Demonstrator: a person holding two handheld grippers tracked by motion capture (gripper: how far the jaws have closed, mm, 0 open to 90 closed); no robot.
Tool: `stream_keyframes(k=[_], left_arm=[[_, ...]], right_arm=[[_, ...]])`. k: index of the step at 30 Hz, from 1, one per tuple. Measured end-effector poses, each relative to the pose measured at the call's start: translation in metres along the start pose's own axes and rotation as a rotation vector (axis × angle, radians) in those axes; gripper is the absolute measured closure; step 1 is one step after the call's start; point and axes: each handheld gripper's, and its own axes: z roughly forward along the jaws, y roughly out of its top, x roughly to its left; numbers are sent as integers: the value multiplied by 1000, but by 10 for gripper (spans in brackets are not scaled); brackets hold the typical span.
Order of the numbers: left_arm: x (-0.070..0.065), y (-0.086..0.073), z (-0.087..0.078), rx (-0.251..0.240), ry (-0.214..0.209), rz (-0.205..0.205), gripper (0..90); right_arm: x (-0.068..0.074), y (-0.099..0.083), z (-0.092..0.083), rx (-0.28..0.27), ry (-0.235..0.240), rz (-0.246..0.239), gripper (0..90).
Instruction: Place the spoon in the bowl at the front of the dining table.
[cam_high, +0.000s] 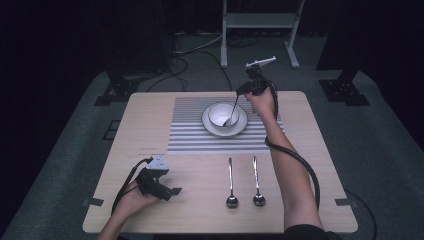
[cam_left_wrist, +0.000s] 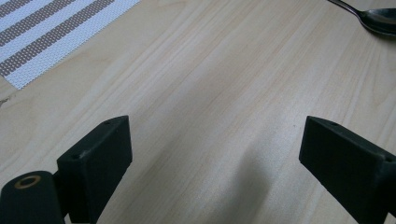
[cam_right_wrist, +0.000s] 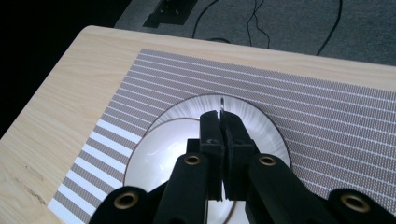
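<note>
The right gripper (cam_high: 239, 95) is pinching a slim metal spoon (cam_high: 233, 111), whose tip is dipping into the white round ceramic bowl (cam_high: 220, 114) just below the jaws. The left gripper (cam_high: 170, 192) is resting spread wide, well apart from the bowl.

Overhead light falls bright on the pale wooden table (cam_high: 200, 200); surroundings sit dark. Glare whitens the white ceramic bowl (cam_right_wrist: 154, 154). The high view is soft.

Table (cam_high: 150, 115): bare wood along the left edge and the near left, open to passage. Centre far: striped placemat (cam_high: 190, 130) bearing plate (cam_high: 210, 129) and bowl (cam_high: 220, 112). Near centre: two spoons (cam_high: 231, 180) (cam_high: 256, 179) side by side, a narrow gap between them.
</note>
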Motion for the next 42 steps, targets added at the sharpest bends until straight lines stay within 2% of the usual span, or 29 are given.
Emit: stream_keyframes(k=[8,12,15,18,21,29,42], left_arm=[[0,1,0,-1,1,-3,84],[1,1,1,1,1,-6,84],[1,2,0,-3,1,-9,84],[2,2,0,-7,6,-11,84],[2,2,0,-8,8,-14,84],[2,2,-1,-6,15,-11,84],[4,0,-2,-11,19,-15,84]], right_arm=[[-9,-5,0,37,0,7,834],[-13,-6,0,69,-16,-3,797],[-14,-7,1,88,-6,-4,754],[-15,-9,2,99,-18,-20,744],[-21,-13,3,118,-15,-17,717],[-31,-24,4,139,-5,-12,680],[-31,-28,2,157,-4,-34,648]])
